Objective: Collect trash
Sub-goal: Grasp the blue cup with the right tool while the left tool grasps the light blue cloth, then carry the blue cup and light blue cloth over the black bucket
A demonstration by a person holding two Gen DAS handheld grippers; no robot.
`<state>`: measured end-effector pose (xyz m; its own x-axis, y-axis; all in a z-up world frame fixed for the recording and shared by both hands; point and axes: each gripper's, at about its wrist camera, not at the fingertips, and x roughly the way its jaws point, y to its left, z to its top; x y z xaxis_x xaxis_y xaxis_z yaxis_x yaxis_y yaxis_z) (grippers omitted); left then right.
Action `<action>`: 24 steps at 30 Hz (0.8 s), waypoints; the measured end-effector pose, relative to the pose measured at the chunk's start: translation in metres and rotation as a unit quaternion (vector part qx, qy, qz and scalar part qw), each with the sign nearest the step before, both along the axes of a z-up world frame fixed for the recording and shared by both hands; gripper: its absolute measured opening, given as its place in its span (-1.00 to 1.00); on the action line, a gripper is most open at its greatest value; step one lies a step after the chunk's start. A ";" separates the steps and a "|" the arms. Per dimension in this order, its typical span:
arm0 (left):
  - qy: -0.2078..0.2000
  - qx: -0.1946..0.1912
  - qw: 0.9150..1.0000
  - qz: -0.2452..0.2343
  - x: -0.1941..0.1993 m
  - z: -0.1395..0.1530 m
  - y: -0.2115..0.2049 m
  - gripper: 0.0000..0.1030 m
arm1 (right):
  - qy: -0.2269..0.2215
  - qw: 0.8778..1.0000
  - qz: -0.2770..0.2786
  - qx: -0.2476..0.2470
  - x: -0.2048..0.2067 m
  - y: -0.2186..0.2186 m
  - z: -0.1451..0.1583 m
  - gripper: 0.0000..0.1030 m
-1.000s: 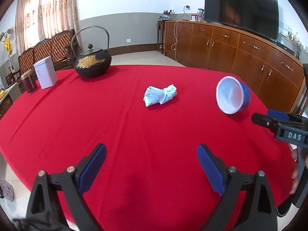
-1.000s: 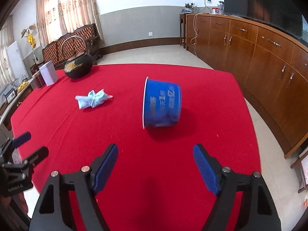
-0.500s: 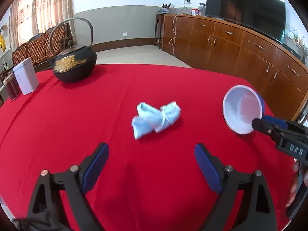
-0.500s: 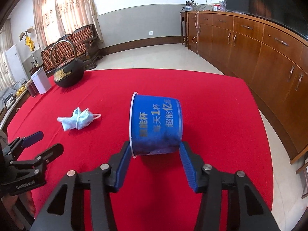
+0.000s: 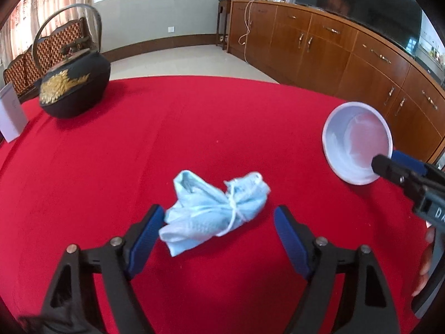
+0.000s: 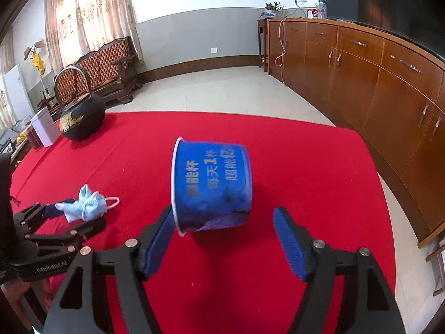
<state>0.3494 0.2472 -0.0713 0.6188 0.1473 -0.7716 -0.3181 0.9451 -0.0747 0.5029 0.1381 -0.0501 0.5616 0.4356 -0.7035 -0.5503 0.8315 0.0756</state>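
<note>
Now | left gripper (image 5: 217, 228) spread round mask (image 5: 214, 211), soft, light: pinch the tied middle | right gripper (image 6: 222, 236) spread round cup (image 6: 211, 186), thin, crushable: squeeze its sides gently

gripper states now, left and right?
Left gripper: open, straddling the crumpled light-blue face mask.
Right gripper: open around the tipped blue paper cup, not clamped.

A home living room: a carved wooden sofa (image 6: 107, 64) with orange upholstery beneath patterned curtains (image 6: 83, 16), a long wooden sideboard (image 6: 361, 64) carrying a large television (image 5: 361, 8), and a red-clothed table (image 5: 194, 128) holding a cast-iron teapot (image 5: 73, 89)
</note>
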 end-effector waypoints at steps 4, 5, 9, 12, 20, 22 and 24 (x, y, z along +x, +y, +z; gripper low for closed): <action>0.004 -0.004 1.000 -0.002 0.004 -0.001 0.000 0.42 | 0.011 1.000 0.002 0.013 0.019 0.009 -0.001 0.46; 0.004 -0.006 1.000 -0.001 0.005 -0.002 0.000 0.38 | 0.022 1.000 0.005 0.018 0.024 0.011 -0.002 0.45; -0.003 -0.015 1.000 -0.009 0.007 0.000 0.000 0.02 | 0.031 0.999 0.014 0.022 0.024 0.016 -0.005 0.05; -0.019 -0.015 1.000 -0.015 0.002 0.004 -0.003 -0.17 | 0.025 0.999 0.014 0.021 0.018 0.014 -0.006 0.05; -0.039 0.008 0.999 -0.025 -0.022 0.013 -0.015 -0.22 | 0.003 1.000 0.014 0.010 -0.002 0.006 -0.002 0.05; -0.044 0.006 0.999 -0.026 -0.029 0.015 -0.017 -0.22 | -0.003 1.000 0.013 0.011 -0.009 0.001 0.002 0.05; -0.046 0.002 0.999 -0.026 -0.033 0.017 -0.018 -0.22 | -0.007 1.000 0.010 0.007 -0.017 -0.002 0.005 0.05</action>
